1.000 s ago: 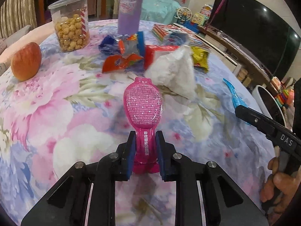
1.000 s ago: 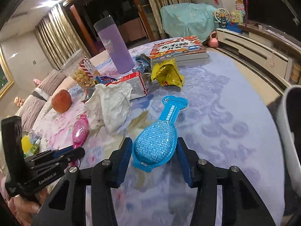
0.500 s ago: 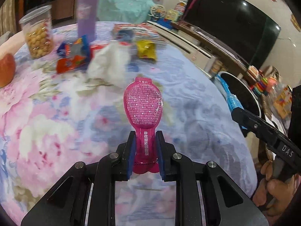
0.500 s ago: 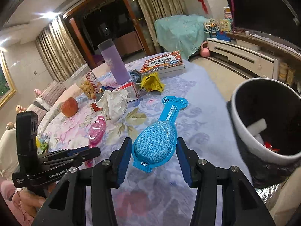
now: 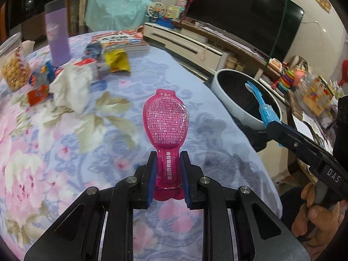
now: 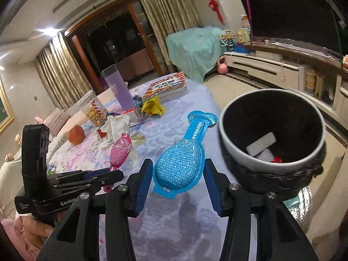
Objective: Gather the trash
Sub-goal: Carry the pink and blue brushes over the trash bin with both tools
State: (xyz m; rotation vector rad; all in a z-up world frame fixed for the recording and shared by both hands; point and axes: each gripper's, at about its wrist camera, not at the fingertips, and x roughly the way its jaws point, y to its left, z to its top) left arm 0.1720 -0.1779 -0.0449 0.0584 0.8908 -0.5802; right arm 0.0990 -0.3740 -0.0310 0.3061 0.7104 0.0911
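Note:
My left gripper [image 5: 167,154] is shut on the neck of a pink spoon-shaped pouch [image 5: 165,119], held above the flowered tablecloth [image 5: 65,152]. My right gripper [image 6: 177,162] is shut on the wide body of a blue pouch [image 6: 195,130] of the same shape. The blue pouch's neck points toward a round white-rimmed trash bin [image 6: 235,150] just beyond the table edge. In the left wrist view the blue pouch [image 5: 260,102] hangs over the bin's [image 5: 230,106] rim. In the right wrist view the pink pouch [image 6: 120,152] and left gripper [image 6: 113,174] sit at the left.
Farther back on the table lie a crumpled white tissue [image 5: 71,82], a yellow wrapper [image 5: 117,62], orange and blue wrappers [image 5: 39,87], a purple cup [image 5: 57,37], books [image 5: 121,41], a snack jar [image 5: 13,65] and an apple [image 6: 75,134]. The bin holds a white block [image 6: 261,144].
Both grippers have carried their pouches across the table toward its right edge. The trash bin has come into view, and the blue pouch now sits beside its rim.

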